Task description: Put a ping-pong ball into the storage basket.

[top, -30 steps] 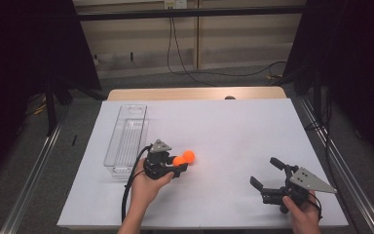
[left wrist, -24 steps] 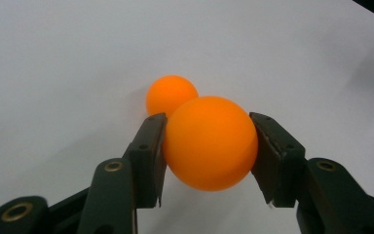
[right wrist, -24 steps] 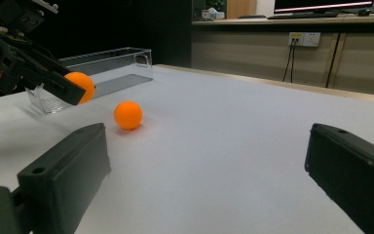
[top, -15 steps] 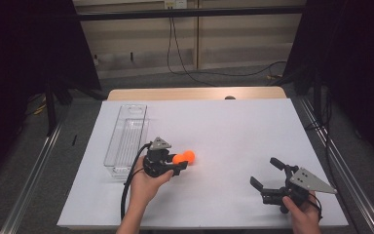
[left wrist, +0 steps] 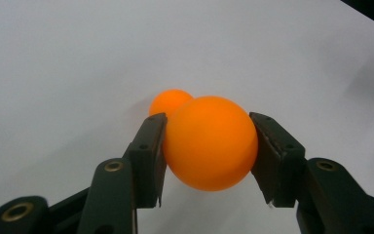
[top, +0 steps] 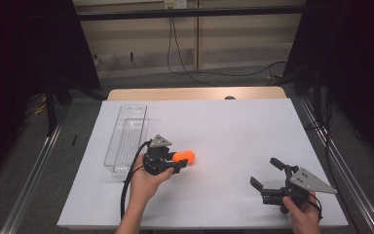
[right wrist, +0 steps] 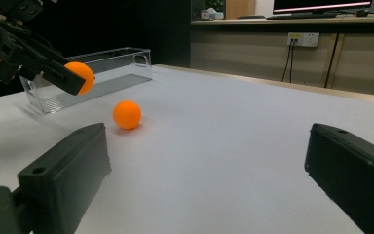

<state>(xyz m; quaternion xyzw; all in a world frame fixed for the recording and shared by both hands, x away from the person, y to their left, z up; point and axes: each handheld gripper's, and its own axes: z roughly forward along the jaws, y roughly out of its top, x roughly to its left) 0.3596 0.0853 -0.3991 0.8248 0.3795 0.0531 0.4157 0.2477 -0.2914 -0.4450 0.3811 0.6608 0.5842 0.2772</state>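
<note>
Nothing has really shifted since a second ago — your left gripper (left wrist: 207, 146) still pinches the orange ball (left wrist: 209, 142) between both pads, lifted just above the bench (top: 233, 126). A second orange ball (right wrist: 127, 114) lies on the white surface beneath it. Beside them stands the clear tray (top: 126, 136) — your right gripper (top: 271, 174) rests spread, well apart.

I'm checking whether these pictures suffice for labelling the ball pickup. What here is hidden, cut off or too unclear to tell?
- High view: the second orange ball on the table is hidden behind the held orange ball and the left gripper.
- Left gripper view: that second orange ball is half covered by the held one.
- Right gripper view: the clear plastic tray has its near end hidden behind the left gripper.
- Right gripper: fingertips cut off in its own view.
</note>
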